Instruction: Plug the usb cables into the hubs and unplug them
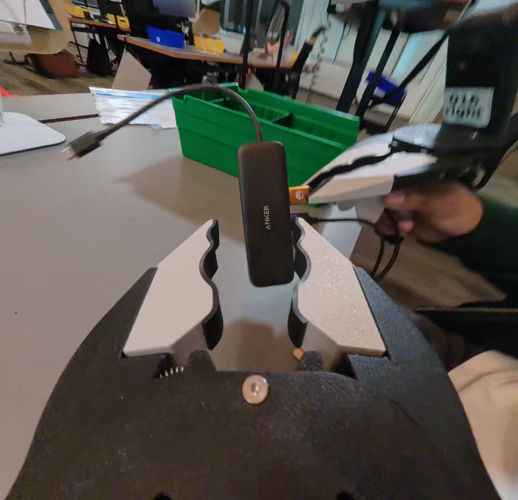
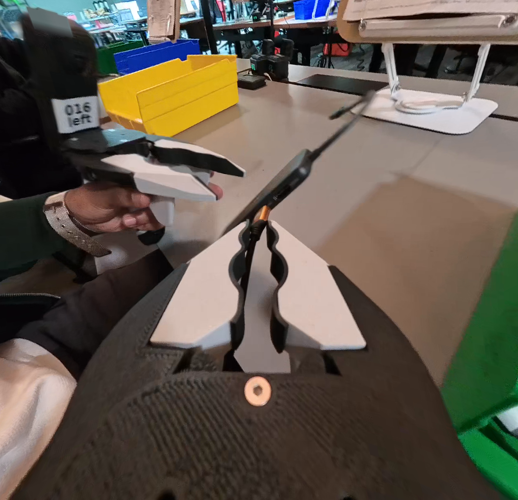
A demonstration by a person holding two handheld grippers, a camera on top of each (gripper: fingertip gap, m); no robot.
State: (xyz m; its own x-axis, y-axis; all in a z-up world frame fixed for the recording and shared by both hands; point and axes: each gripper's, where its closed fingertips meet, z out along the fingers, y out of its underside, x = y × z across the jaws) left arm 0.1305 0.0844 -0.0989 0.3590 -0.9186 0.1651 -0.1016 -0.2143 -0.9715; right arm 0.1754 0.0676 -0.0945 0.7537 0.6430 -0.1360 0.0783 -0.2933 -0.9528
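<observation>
Hub (image 1: 265,215), black and slim, hangs in the air above the grey surface (image 1: 84,234), long axis near upright in the left wrist view, centre of frame. Its own black cord (image 1: 196,93) arcs from the top toward 10 o'clock and ends in a loose plug (image 1: 84,145), also in the air.

Left tool (image 1: 256,234): fingers spread wide. The hub's lower part sits in the gap, close to the right finger; cannot tell whether it touches, and the left finger is clearly apart. In the right wrist view the left tool (image 2: 224,178) sits at 9 o'clock, off to one side of the hub (image 2: 280,187), nothing pinched.

Right tool (image 2: 259,227): tips pressed onto the black usb cable (image 2: 246,273) just behind its orange plug (image 2: 263,213). The plug sits in the hub's side port. The cable runs back between the fingers. In the left wrist view the right tool (image 1: 308,198) comes in from 3 o'clock, with the orange plug (image 1: 298,195) at the hub's right edge.

Green bin (image 1: 266,128) stands behind the hub at 12 o'clock. Yellow bin (image 2: 173,91) sits at 11 o'clock in the right wrist view. White stand (image 2: 431,108) is at 1 o'clock.
</observation>
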